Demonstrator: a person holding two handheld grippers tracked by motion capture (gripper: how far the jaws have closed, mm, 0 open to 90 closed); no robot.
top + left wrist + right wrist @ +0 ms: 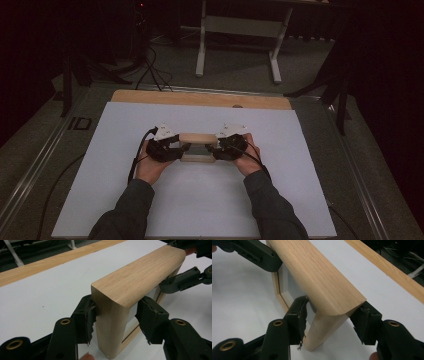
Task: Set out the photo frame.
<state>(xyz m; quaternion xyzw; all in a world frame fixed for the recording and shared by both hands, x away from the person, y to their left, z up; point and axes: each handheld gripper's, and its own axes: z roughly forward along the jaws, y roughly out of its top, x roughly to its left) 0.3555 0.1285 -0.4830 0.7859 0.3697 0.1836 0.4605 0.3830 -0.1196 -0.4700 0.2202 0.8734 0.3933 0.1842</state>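
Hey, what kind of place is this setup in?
Probably a lab or recording studio rather than a home: a white work table edged in wood, black curtains all around, loose cables on the grey floor, and a white equipment stand behind.

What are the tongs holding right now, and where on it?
Wooden frame: each tongs straddles one end post. The left tongs leave a gap at one pad, so no clamp; whether the right tongs grip cannot be told.

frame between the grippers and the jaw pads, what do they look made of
Frame: seemingly light solid wood, maybe oak, with visible straight grain, rounded edges, matte unpainted finish. Left gripper jaw pads: black, soft-looking, perhaps rubber or foam tape, with ragged torn edges; the exact material is unclear.
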